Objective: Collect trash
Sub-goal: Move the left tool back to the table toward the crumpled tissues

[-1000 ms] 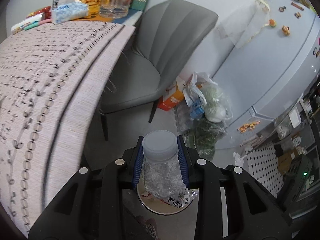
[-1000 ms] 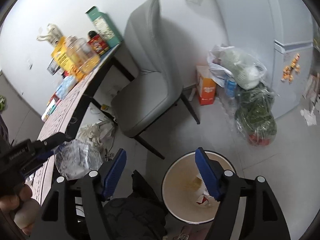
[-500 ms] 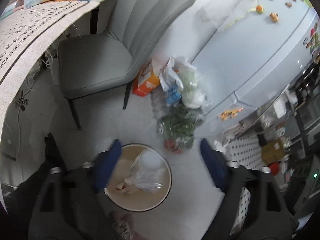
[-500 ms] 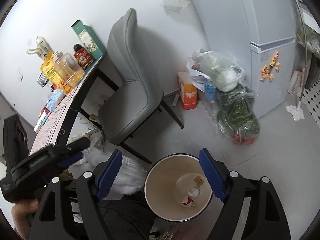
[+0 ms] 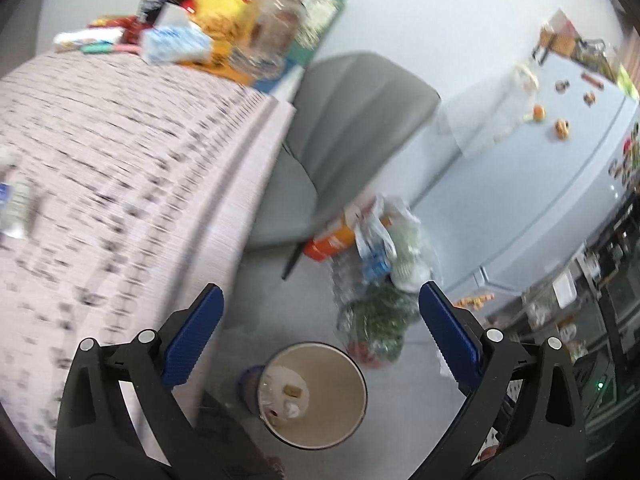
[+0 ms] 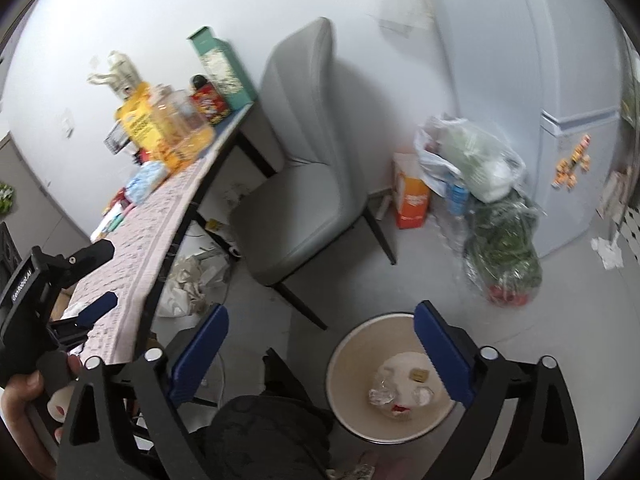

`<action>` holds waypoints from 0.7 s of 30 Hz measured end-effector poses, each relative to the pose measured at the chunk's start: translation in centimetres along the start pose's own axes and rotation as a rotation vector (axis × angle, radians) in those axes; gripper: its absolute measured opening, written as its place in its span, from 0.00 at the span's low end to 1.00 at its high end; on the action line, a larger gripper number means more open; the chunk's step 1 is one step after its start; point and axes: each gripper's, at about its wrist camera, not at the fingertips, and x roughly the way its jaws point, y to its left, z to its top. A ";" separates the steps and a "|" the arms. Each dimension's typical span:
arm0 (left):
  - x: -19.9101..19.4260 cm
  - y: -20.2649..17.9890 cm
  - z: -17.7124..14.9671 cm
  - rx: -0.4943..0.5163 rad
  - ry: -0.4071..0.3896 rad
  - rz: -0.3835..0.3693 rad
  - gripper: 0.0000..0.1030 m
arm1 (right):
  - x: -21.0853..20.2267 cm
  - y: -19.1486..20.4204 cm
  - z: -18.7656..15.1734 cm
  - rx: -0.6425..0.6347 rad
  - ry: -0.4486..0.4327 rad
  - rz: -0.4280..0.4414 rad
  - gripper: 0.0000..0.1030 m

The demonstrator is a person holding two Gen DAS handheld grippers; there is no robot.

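On the floor beside the grey chair point(image 6: 304, 184) stands a round trash bin point(image 6: 352, 364), and the collected trash point(image 6: 400, 384) lies at its bottom: crumpled clear plastic, a whitish lump, a small tan scrap and a bit of red. Seen from the left wrist, the same bin point(image 5: 344, 404) sits below and between the blue pads, with the trash point(image 5: 286, 394) gathered toward its left side.

Both tools have just been opening. The left tool point(image 5: 320, 340) is spread wide with nothing between its pads, and in the right wrist view it appears at the left edge point(image 6: 86, 280), gripped by a hand point(image 6: 24, 396), over the edge of the tabletop point(image 6: 132, 256). The right tool point(image 6: 320, 350) is likewise spread wide and empty, hanging over the bin's near rim.

The patterned tabletop point(image 5: 100, 168) carries a blurred clear bottle point(image 5: 14, 204) near the left edge of that view, and packets and jars crowd its far end. Bags of greens point(image 6: 500, 248) and an orange carton point(image 6: 410, 196) stand on the floor against the fridge point(image 6: 560, 80).
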 end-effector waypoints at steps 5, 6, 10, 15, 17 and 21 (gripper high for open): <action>-3.9 2.8 1.1 -0.036 -0.076 0.018 0.94 | -0.2 3.7 -0.1 -0.053 -0.004 0.029 0.92; -4.6 3.2 1.2 -0.040 -0.087 0.019 0.94 | -0.3 4.5 -0.2 -0.062 -0.003 0.035 0.92; -7.1 5.3 1.4 -0.062 -0.120 0.030 0.94 | -0.3 7.2 -0.6 -0.099 0.004 0.058 0.92; -9.5 8.0 1.2 -0.090 -0.152 0.050 0.94 | -0.2 10.4 -1.1 -0.145 0.012 0.090 0.92; -10.5 9.3 1.1 -0.107 -0.162 0.060 0.94 | -0.3 11.8 -1.4 -0.166 0.015 0.104 0.92; -12.5 11.6 0.8 -0.139 -0.192 0.075 0.94 | -0.2 14.7 -2.0 -0.205 0.021 0.133 0.92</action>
